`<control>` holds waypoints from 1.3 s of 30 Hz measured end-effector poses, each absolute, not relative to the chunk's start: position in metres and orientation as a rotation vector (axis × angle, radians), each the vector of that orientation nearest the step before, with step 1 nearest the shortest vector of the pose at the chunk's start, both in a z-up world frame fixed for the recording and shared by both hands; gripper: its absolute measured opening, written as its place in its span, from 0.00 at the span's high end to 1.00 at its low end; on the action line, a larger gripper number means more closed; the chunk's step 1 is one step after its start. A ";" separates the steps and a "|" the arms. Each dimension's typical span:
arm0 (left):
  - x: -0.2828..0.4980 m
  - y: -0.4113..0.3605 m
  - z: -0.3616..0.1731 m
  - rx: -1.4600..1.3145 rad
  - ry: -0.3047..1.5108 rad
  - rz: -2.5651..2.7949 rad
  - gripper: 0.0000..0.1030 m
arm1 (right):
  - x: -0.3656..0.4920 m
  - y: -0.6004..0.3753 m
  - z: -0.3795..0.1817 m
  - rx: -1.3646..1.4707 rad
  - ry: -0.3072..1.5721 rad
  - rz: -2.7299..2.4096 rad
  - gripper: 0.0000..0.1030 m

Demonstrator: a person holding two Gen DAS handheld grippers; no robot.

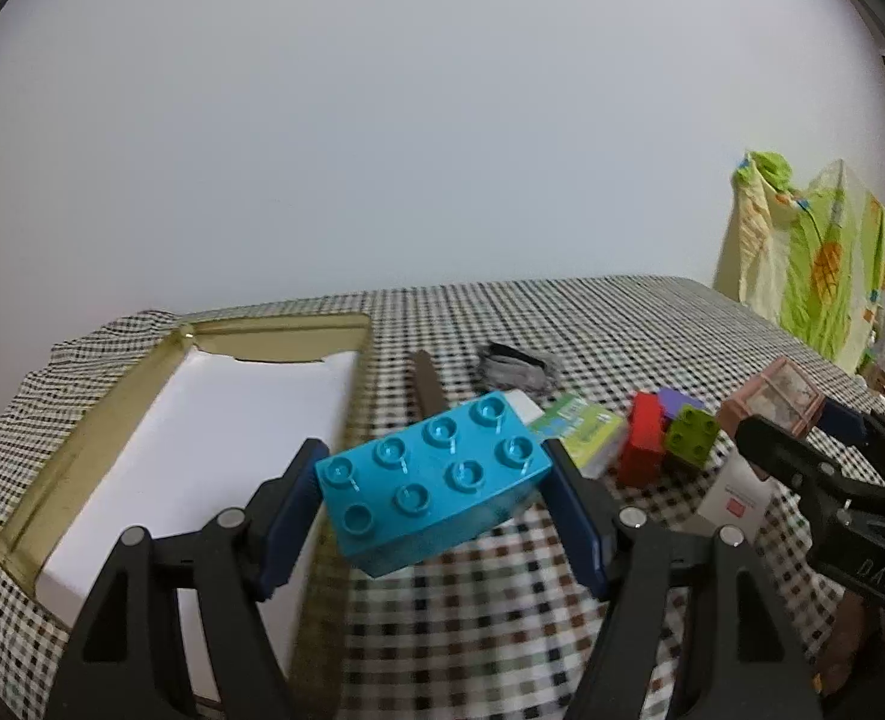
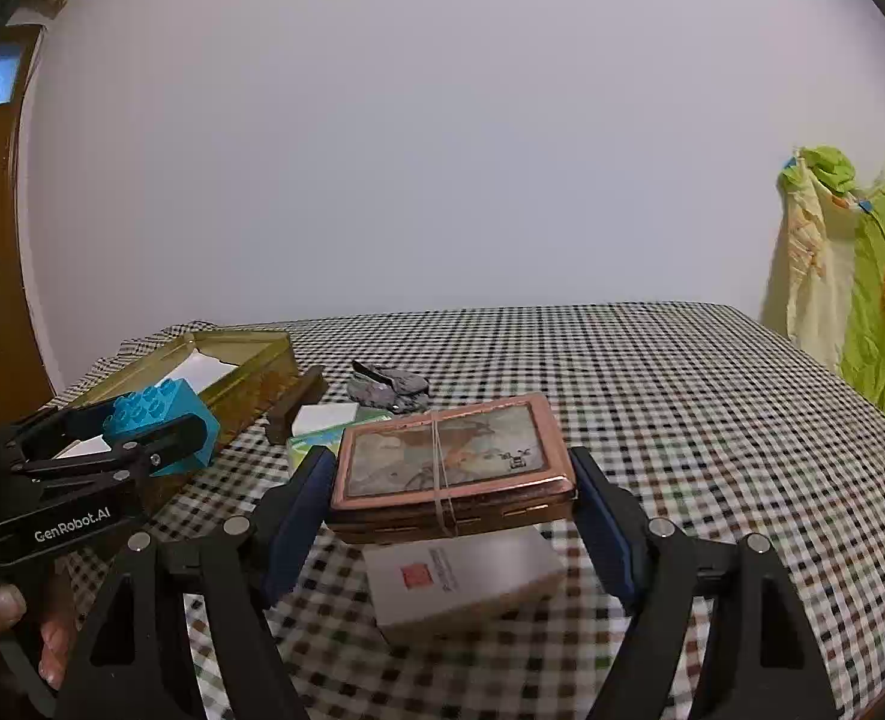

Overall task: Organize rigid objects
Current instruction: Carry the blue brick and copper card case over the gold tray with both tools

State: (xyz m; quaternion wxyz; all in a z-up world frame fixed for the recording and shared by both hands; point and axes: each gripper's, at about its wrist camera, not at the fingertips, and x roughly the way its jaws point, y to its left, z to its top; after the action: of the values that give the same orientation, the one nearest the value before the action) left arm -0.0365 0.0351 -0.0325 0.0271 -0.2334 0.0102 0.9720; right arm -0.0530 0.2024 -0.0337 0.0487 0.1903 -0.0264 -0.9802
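my left gripper (image 1: pixel 436 492) clamped on the blue brick (image 1: pixel 433 483) beside the gold tray (image 1: pixel 64 456), right gripper (image 2: pixel 451 507) squeezing the copper case (image 2: pixel 451 468) over the white box (image 2: pixel 463 579)

The left gripper (image 1: pixel 436 495) has its fingers closed on a blue brick (image 1: pixel 433 480), raised above the counter (image 1: pixel 652 324). The right gripper (image 2: pixel 451 495) clamps a copper case (image 2: pixel 451 465), also raised above the counter.

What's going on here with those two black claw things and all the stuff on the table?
A person is tidying with two hand-held grippers. The left gripper holds a blue toy brick beside the gold tin. The right gripper grips a copper case above a white box on the checkered table.
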 end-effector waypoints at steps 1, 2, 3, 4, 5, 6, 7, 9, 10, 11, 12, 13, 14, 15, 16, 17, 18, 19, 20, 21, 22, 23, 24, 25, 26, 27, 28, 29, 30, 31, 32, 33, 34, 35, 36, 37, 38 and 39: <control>-0.037 0.033 -0.033 -0.715 0.027 3.009 0.31 | -0.055 0.200 -0.033 0.577 -0.075 -2.982 0.24; -0.037 0.030 -0.033 -0.711 0.022 3.018 0.31 | -0.056 0.198 -0.032 0.572 -0.068 -2.979 0.24; -0.036 0.027 -0.032 -0.698 0.014 3.019 0.31 | -0.057 0.197 -0.031 0.569 -0.063 -2.976 0.24; -0.035 0.025 -0.031 -0.686 0.011 3.027 0.31 | -0.058 0.194 -0.031 0.566 -0.057 -2.970 0.24; -0.035 0.023 -0.031 -0.679 0.012 3.035 0.31 | -0.058 0.193 -0.031 0.562 -0.054 -2.966 0.24; -0.034 0.021 -0.030 -0.676 0.006 3.034 0.31 | -0.060 0.190 -0.031 0.558 -0.048 -2.961 0.24; -0.034 0.020 -0.031 -0.674 0.001 3.032 0.31 | -0.060 0.188 -0.031 0.560 -0.042 -2.956 0.24; -0.034 0.017 -0.031 -0.669 -0.010 3.032 0.31 | -0.062 0.184 -0.031 0.560 -0.034 -2.947 0.24; -0.033 0.015 -0.030 -0.663 -0.020 3.032 0.31 | -0.063 0.181 -0.030 0.561 -0.028 -2.942 0.24; -0.033 0.014 -0.030 -0.657 -0.026 3.033 0.31 | -0.063 0.180 -0.030 0.564 -0.028 -2.934 0.24; -0.032 0.013 -0.029 -0.649 -0.029 3.034 0.31 | -0.063 0.178 -0.029 0.557 -0.029 -2.927 0.24; -0.031 0.012 -0.029 -0.642 -0.027 3.036 0.31 | -0.063 0.175 -0.027 0.549 -0.021 -2.927 0.24; -0.030 0.012 -0.028 -0.632 -0.022 3.039 0.31 | -0.063 0.174 -0.026 0.543 -0.012 -2.927 0.24; -0.029 0.013 -0.027 -0.624 -0.018 3.042 0.31 | -0.063 0.172 -0.026 0.539 -0.005 -2.925 0.24; -0.028 0.012 -0.026 -0.615 -0.015 3.046 0.31 | -0.063 0.170 -0.026 0.538 -0.003 -2.920 0.24; -0.027 0.011 -0.025 -0.604 -0.013 3.053 0.31 | -0.064 0.169 -0.026 0.538 -0.001 -2.917 0.24; -0.026 0.010 -0.025 -0.595 -0.011 3.058 0.31 | -0.064 0.167 -0.026 0.542 0.005 -2.915 0.24; -0.025 0.009 -0.024 -0.586 -0.005 3.066 0.31 | -0.067 0.165 -0.025 0.540 0.006 -2.915 0.24; -0.023 0.007 -0.024 -0.577 -0.005 3.076 0.31 | -0.067 0.163 -0.025 0.538 0.007 -2.914 0.24; -0.023 0.005 -0.024 -0.575 -0.009 3.079 0.31 | -0.068 0.162 -0.025 0.543 0.004 -2.910 0.24; -0.023 0.003 -0.024 -0.577 -0.015 3.082 0.31 | -0.068 0.161 -0.025 0.548 0.004 -2.903 0.24; -0.024 0.000 -0.024 -0.584 -0.026 3.084 0.31 | -0.069 0.159 -0.025 0.553 0.007 -2.900 0.24; -0.025 -0.002 -0.024 -0.588 -0.037 3.085 0.31 | -0.070 0.157 -0.026 0.556 0.011 -2.897 0.24; -0.025 -0.005 -0.024 -0.590 -0.047 3.088 0.31 | -0.070 0.154 -0.026 0.560 0.015 -2.892 0.24; -0.025 -0.008 -0.024 -0.589 -0.055 3.095 0.31 | -0.071 0.152 -0.026 0.564 0.018 -2.887 0.24; -0.025 -0.011 -0.024 -0.586 -0.057 3.100 0.31 | -0.071 0.149 -0.025 0.567 0.020 -2.880 0.24; -0.024 -0.013 -0.023 -0.582 -0.058 3.107 0.31 | -0.072 0.148 -0.024 0.570 0.023 -2.874 0.24; -0.024 -0.017 -0.023 -0.580 -0.063 3.114 0.31 | -0.071 0.147 -0.023 0.571 0.025 -2.868 0.24; -0.024 -0.020 -0.023 -0.582 -0.067 3.119 0.31 | -0.072 0.144 -0.022 0.572 0.029 -2.861 0.24; -0.025 -0.024 -0.023 -0.584 -0.071 3.127 0.31 | -0.072 0.141 -0.021 0.571 0.034 -2.852 0.24; -0.026 -0.026 -0.023 -0.588 -0.076 3.133 0.31 | -0.072 0.138 -0.019 0.571 0.038 -2.845 0.24; -0.027 -0.028 -0.024 -0.592 -0.080 3.139 0.31 | -0.072 0.135 -0.017 0.570 0.043 -2.836 0.24; -0.028 -0.033 -0.024 -0.598 -0.085 3.146 0.31 | -0.072 0.131 -0.015 0.567 0.049 -2.828 0.24; -0.027 -0.036 -0.026 -0.600 -0.086 3.152 0.31 | -0.072 0.129 -0.014 0.561 0.056 -2.824 0.24; -0.027 -0.039 -0.026 -0.599 -0.088 3.160 0.31 | -0.071 0.125 -0.012 0.547 0.070 -2.825 0.24; -0.028 -0.042 -0.025 -0.599 -0.090 3.165 0.31 | -0.072 0.121 -0.010 0.535 0.088 -2.827 0.24; -0.028 -0.046 -0.025 -0.601 -0.094 3.172 0.31 | -0.073 0.118 -0.010 0.535 0.094 -2.822 0.24; -0.029 -0.048 -0.025 -0.603 -0.096 3.178 0.31 | -0.074 0.116 -0.009 0.539 0.090 -2.813 0.24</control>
State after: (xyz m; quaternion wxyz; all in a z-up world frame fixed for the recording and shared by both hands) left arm -0.0289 -0.0484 -0.0249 -0.0472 -0.1860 -0.0297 0.9810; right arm -0.0736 0.1163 -0.0093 0.1375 0.1864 0.0312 -0.9723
